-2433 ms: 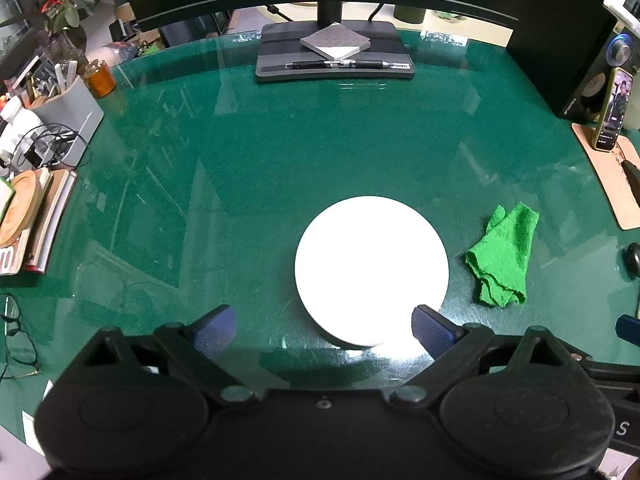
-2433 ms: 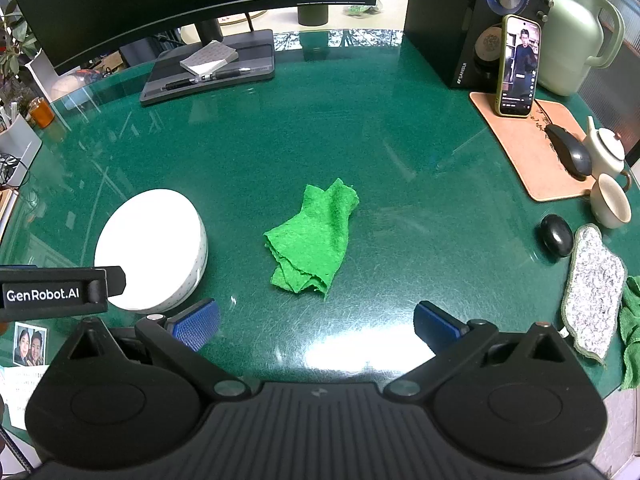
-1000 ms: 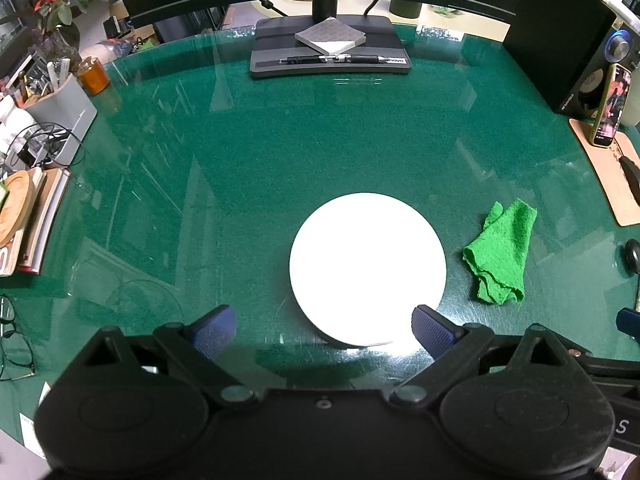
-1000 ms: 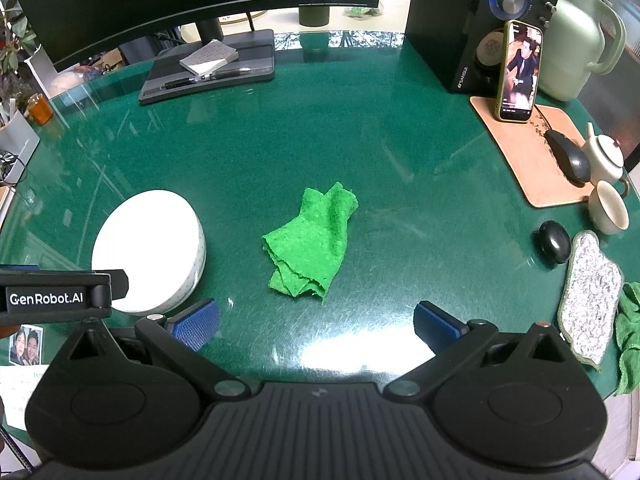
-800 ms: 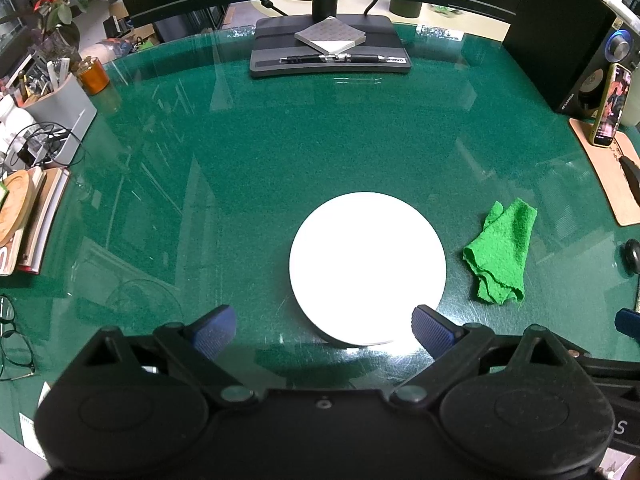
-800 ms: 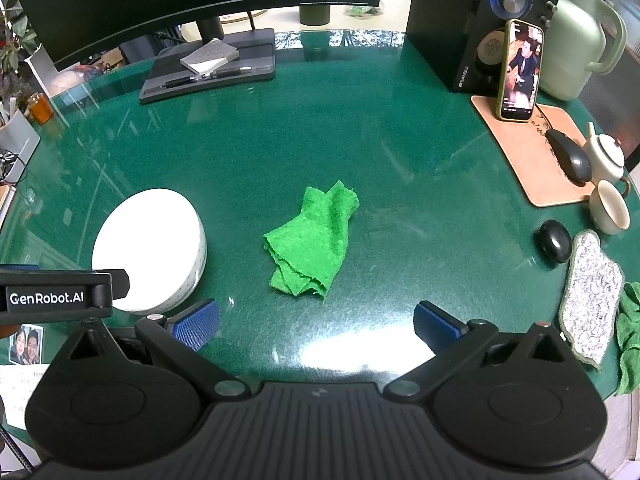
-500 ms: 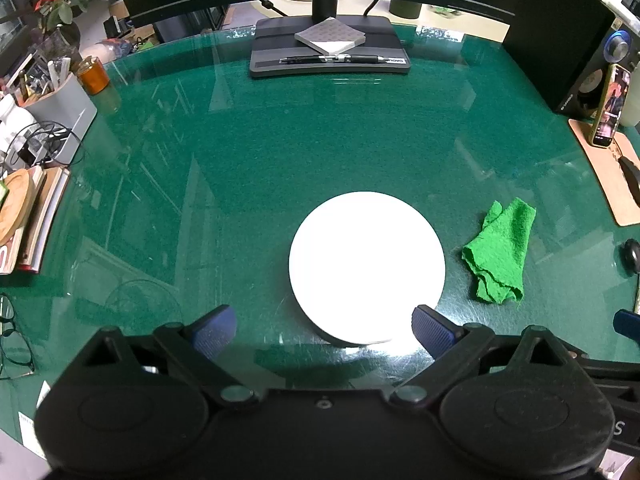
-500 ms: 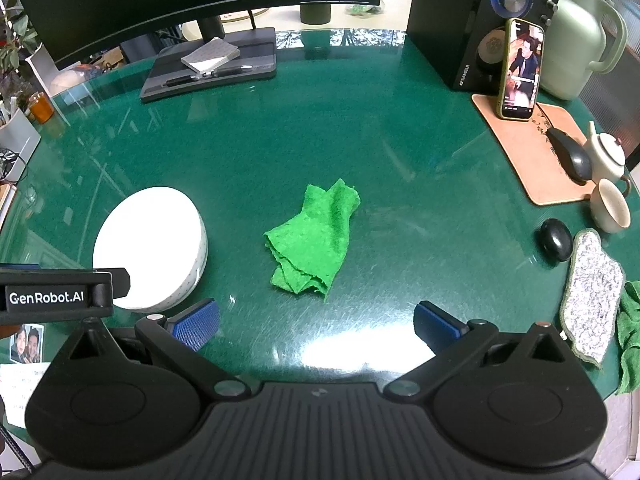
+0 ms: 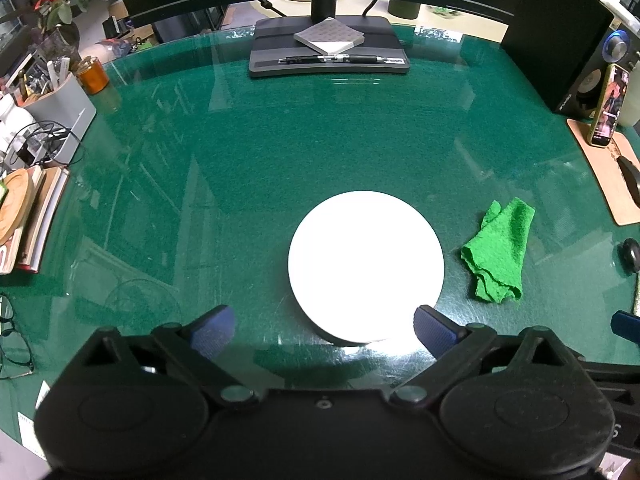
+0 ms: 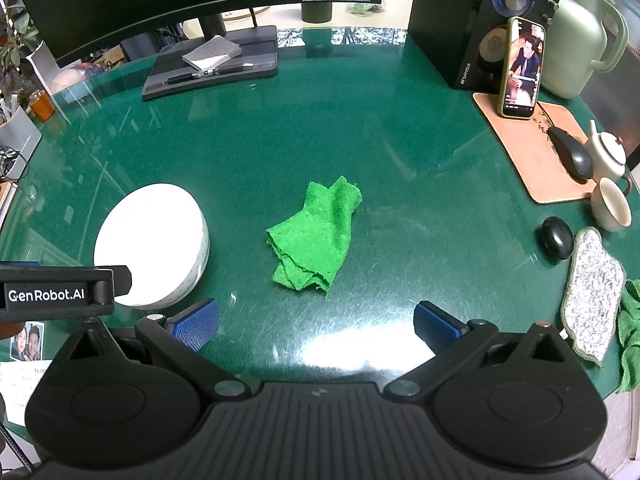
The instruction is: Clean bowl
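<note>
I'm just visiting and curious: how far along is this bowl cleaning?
Barely begun, by the look of it. Nothing looks done: the bowl sits on the table and the cloth lies crumpled beside it, apart from it. Nothing is in hand: the left gripper and right gripper are both open and empty. Left to do: grab the cloth, steady the bowl, wipe it.

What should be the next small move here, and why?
Probably lower the right hand-held gripper forward onto the green cloth. Its jaws stand open and empty, and the cloth lies crumpled on the table straight ahead of them, apart from the white bowl, which nothing has touched yet.
</note>
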